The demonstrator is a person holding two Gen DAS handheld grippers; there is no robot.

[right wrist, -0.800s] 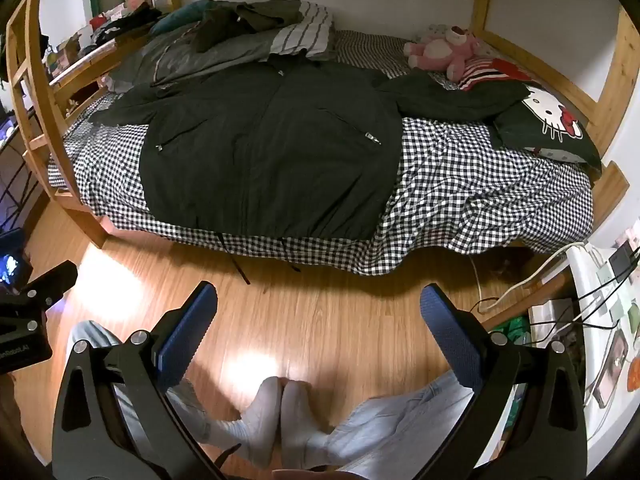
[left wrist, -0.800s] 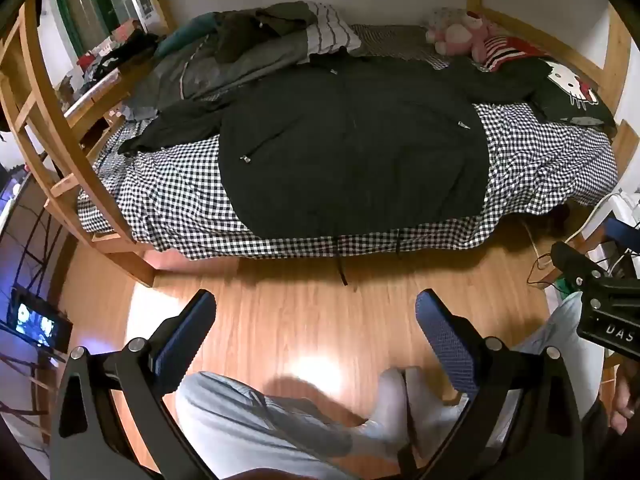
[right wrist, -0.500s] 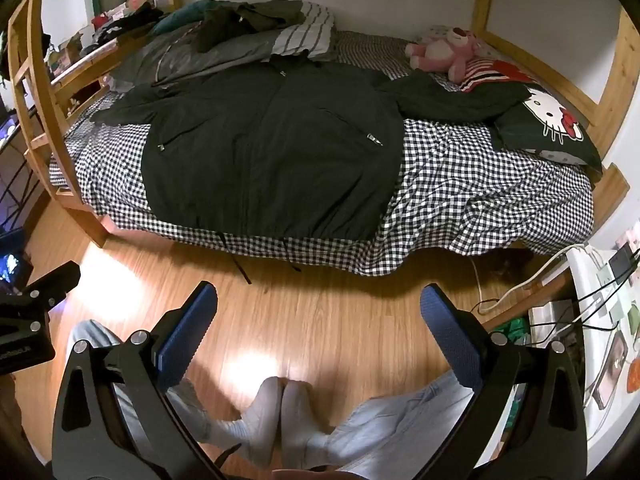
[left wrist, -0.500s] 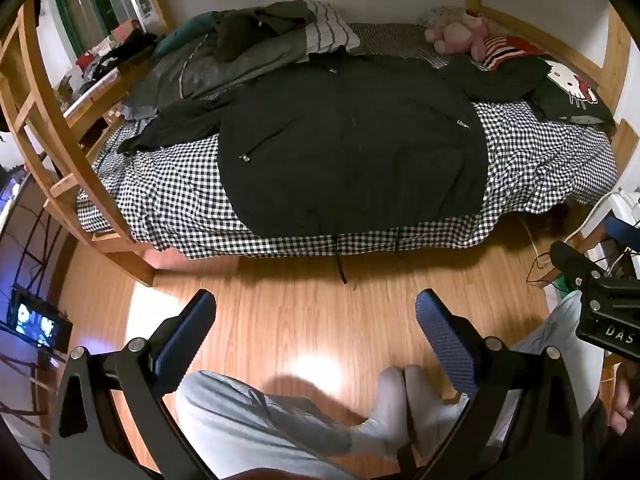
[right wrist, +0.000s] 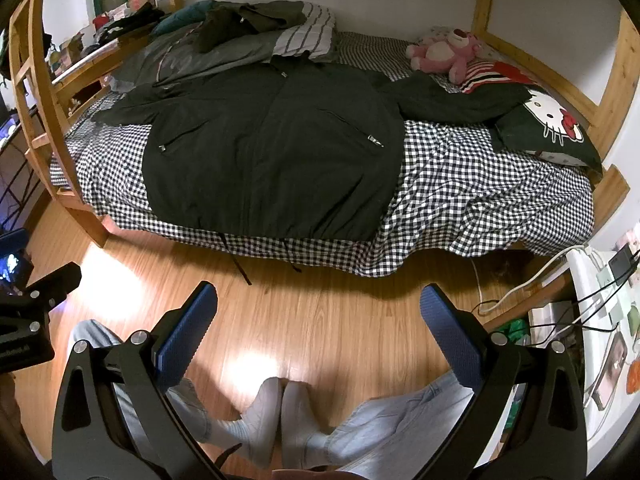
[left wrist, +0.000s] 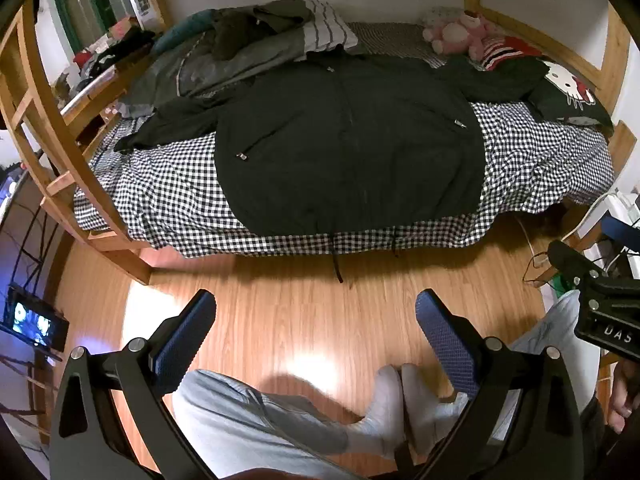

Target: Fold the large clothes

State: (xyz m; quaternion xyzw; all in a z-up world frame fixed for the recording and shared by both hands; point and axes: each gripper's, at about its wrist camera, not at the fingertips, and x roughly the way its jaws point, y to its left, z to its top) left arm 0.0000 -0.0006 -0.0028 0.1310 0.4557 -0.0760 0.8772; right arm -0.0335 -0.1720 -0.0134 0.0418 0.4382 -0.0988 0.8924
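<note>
A large black zip jacket (left wrist: 348,148) lies spread flat, front up, on the checkered bed (left wrist: 168,200); its sleeves stretch out to both sides and its hem cords hang over the bed's front edge. It also shows in the right wrist view (right wrist: 272,152). My left gripper (left wrist: 314,320) is open and empty, held above the wooden floor well short of the bed. My right gripper (right wrist: 318,316) is also open and empty, over the floor at a similar distance.
A heap of grey and striped clothes (left wrist: 248,44) lies at the bed's back left. A pink plush toy (right wrist: 444,54) and a Hello Kitty pillow (right wrist: 548,120) sit at the right. A wooden ladder (left wrist: 44,128) stands left. A desk with cables (right wrist: 596,312) is right. The person's legs (right wrist: 276,408) rest below.
Both views have shifted very slightly; the jacket and both open grippers stay as they were.
</note>
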